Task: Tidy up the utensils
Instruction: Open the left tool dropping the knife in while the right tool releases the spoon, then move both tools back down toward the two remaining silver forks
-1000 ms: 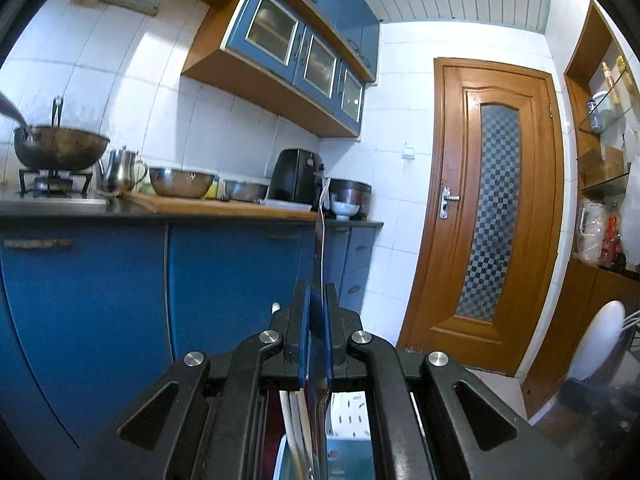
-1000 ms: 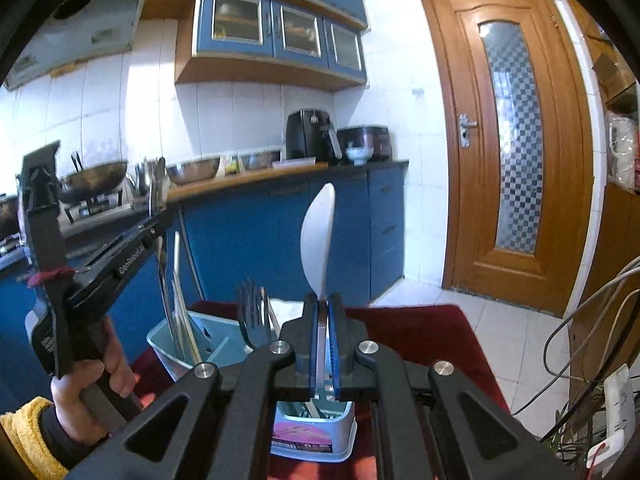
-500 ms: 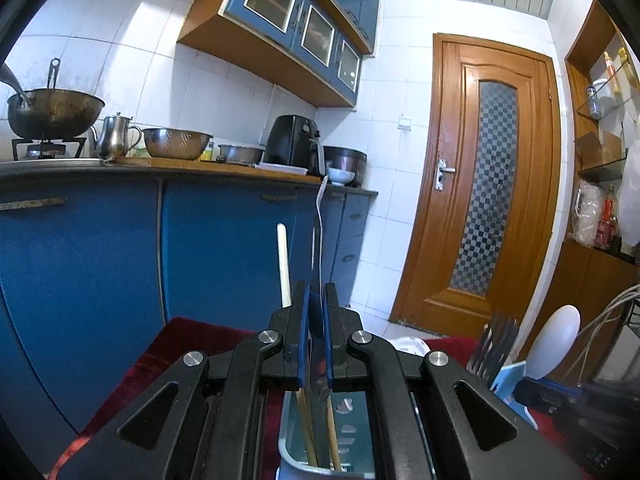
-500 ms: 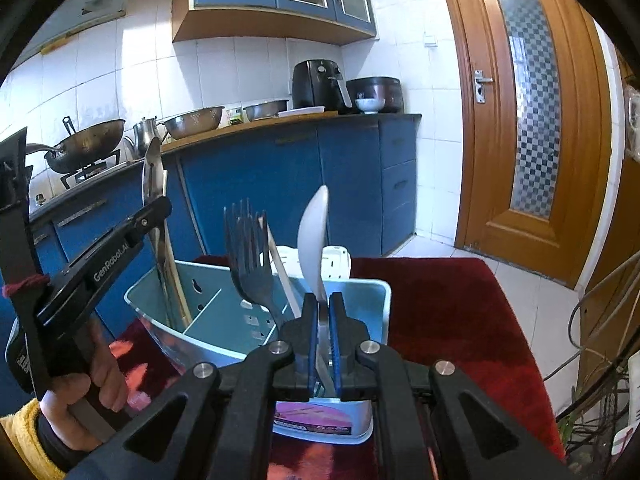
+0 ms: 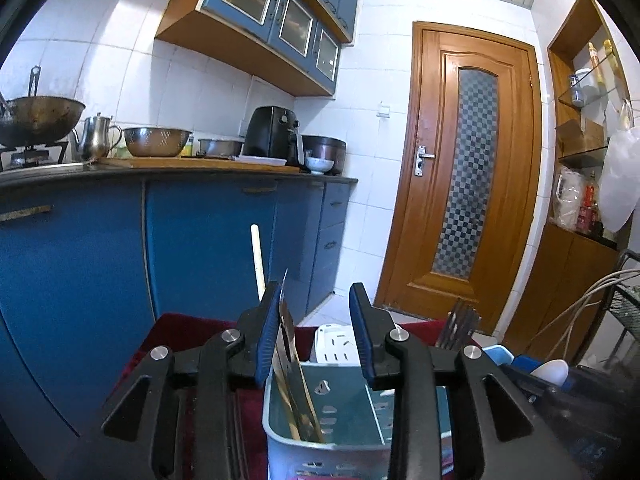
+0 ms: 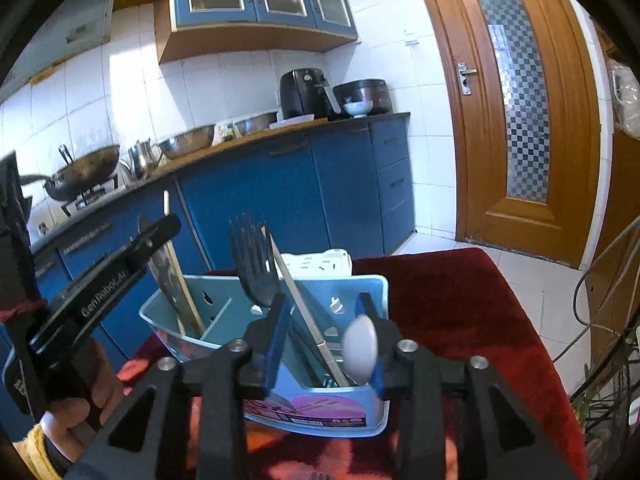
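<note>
The utensil holder (image 6: 372, 304), a pale blue plastic basket, sits at lower centre of the right wrist view on a red cloth (image 6: 460, 300). In it stand a dark fork (image 6: 254, 264), a white spoon (image 6: 360, 350), a knife (image 6: 172, 280) and a wooden chopstick (image 5: 258, 260). The right gripper (image 6: 326, 344) hangs over its near rim, fingers wide apart and holding nothing. The left gripper (image 5: 316, 336), at lower centre of its own view, is likewise spread wide over the holder's left compartment, the knife just beside its left finger. A brown door (image 5: 468, 176) stands behind.
</note>
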